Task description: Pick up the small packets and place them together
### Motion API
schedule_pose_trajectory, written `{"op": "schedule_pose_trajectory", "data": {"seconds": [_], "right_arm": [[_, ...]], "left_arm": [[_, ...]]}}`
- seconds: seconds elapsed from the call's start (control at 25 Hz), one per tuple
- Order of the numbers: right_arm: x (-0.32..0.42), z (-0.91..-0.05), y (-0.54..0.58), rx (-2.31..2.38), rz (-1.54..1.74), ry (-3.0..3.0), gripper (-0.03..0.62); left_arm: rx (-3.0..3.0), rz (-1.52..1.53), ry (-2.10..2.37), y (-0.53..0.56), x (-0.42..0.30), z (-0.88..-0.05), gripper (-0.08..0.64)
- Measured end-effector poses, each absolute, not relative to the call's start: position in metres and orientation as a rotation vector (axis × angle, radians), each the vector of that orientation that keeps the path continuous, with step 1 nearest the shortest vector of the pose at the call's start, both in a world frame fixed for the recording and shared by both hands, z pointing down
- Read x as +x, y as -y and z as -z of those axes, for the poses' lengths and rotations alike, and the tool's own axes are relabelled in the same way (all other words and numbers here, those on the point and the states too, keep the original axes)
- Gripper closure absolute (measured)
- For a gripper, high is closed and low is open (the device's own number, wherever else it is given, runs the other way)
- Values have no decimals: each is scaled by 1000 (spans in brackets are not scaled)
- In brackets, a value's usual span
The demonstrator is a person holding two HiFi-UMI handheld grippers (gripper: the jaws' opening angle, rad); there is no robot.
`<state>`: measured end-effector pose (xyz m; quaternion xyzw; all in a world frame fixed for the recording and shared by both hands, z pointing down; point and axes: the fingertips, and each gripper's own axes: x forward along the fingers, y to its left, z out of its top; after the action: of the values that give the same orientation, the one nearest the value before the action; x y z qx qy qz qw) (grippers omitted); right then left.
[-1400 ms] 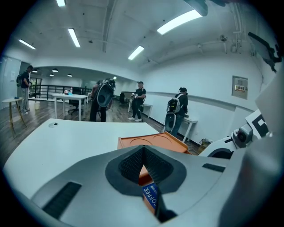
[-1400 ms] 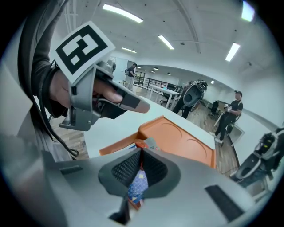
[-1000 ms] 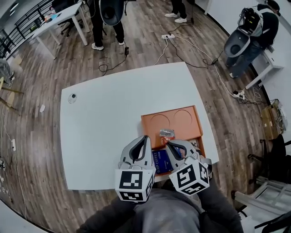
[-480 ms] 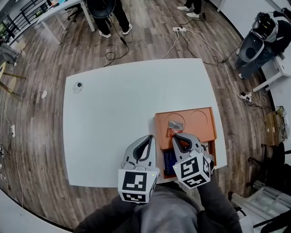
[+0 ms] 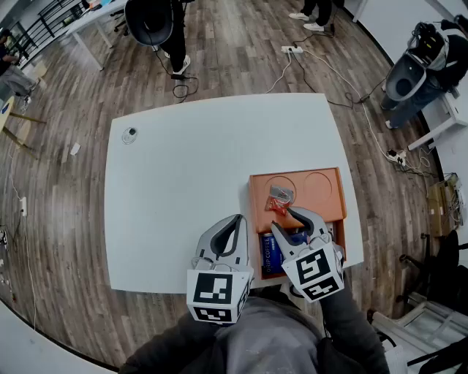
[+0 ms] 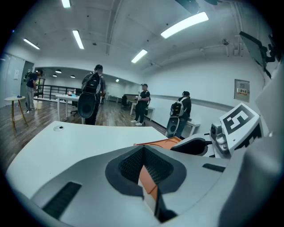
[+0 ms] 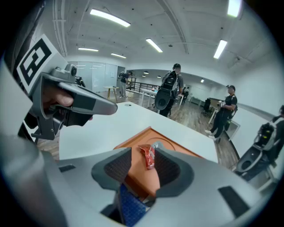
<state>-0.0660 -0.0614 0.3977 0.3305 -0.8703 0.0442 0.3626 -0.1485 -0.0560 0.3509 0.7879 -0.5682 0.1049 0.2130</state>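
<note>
A small red packet (image 5: pixel 278 199) lies on the orange tray (image 5: pixel 325 196) by one of its round recesses. My right gripper (image 5: pixel 282 219) hovers just short of it with its jaws opening. In the right gripper view the red packet (image 7: pixel 148 158) rests on the tray (image 7: pixel 140 138) in the gap of the right gripper (image 7: pixel 143 151), with neither pad touching it. A blue packet (image 5: pixel 272 253) sits in the tray's near section, under that gripper, and shows as the blue packet (image 7: pixel 131 206) low between the jaws. My left gripper (image 5: pixel 235 219) is shut and empty over the white table, left of the tray.
The white table (image 5: pixel 183 190) carries a small round object (image 5: pixel 129 134) at its far left corner. The tray sits near the table's right edge. People (image 5: pixel 155 18) stand on the wooden floor beyond the table, with cables and a power strip (image 5: pixel 292 50) lying there.
The right gripper's jaws, together at the red packet half a second ago, now stand apart, and the packet lies loose on the tray. The left gripper has hardly moved.
</note>
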Motion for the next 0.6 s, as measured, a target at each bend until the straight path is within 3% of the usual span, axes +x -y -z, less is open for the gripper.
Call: {"op": "schedule_pose_trajectory", "data": {"seconds": [0.6], "right_arm": [[6, -419, -6, 761, -173, 2150, 443]], "left_arm": [[2211, -310, 1540, 17, -86, -347, 563]]}}
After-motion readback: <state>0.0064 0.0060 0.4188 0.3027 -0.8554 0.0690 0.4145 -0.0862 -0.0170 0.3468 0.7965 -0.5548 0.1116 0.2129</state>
